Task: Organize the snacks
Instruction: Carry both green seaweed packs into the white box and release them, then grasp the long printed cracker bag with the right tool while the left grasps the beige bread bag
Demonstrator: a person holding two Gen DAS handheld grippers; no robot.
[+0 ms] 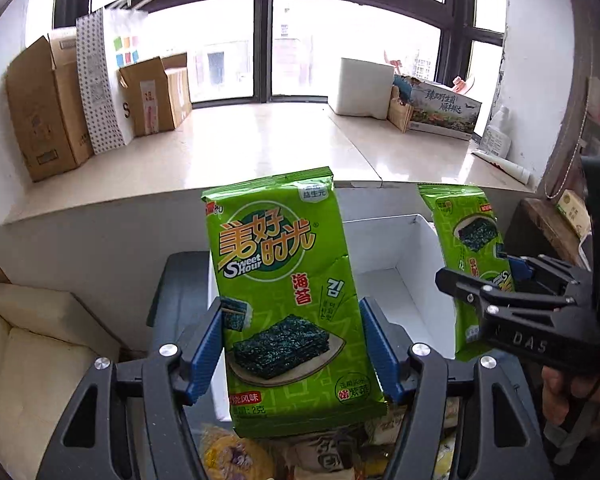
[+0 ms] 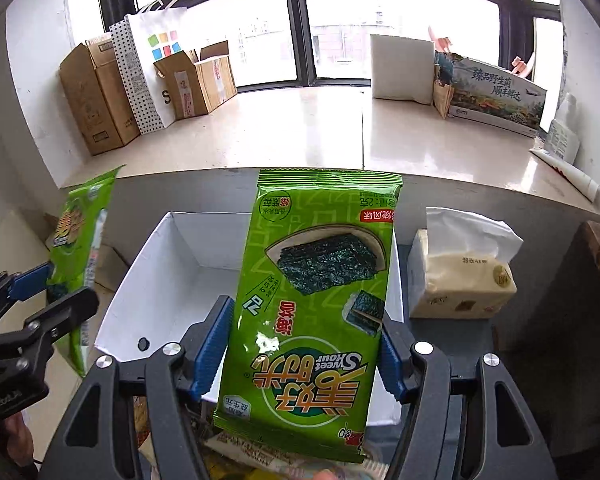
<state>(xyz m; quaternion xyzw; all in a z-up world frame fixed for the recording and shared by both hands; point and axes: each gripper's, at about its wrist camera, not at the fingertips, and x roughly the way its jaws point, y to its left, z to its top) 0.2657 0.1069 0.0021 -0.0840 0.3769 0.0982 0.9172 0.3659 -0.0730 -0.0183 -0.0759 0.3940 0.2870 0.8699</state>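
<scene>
The left gripper (image 1: 292, 344) is partly open & squeezes a green seaweed pack (image 1: 288, 300), label right way up. The right gripper (image 2: 306, 344) squeezes another seaweed pack (image 2: 312, 308), label upside down. Both packs hang over the near edge of the white box (image 2: 172, 264).

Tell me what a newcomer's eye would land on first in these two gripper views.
First, the bright green seaweed snack packet clamped upright between the left gripper's blue pads, filling the middle of its view. Its twin, a second green packet, sits upside down in the right gripper. Behind both lies an open white box, with a tissue pack to its right and cardboard boxes on the sunlit window ledge.
</scene>
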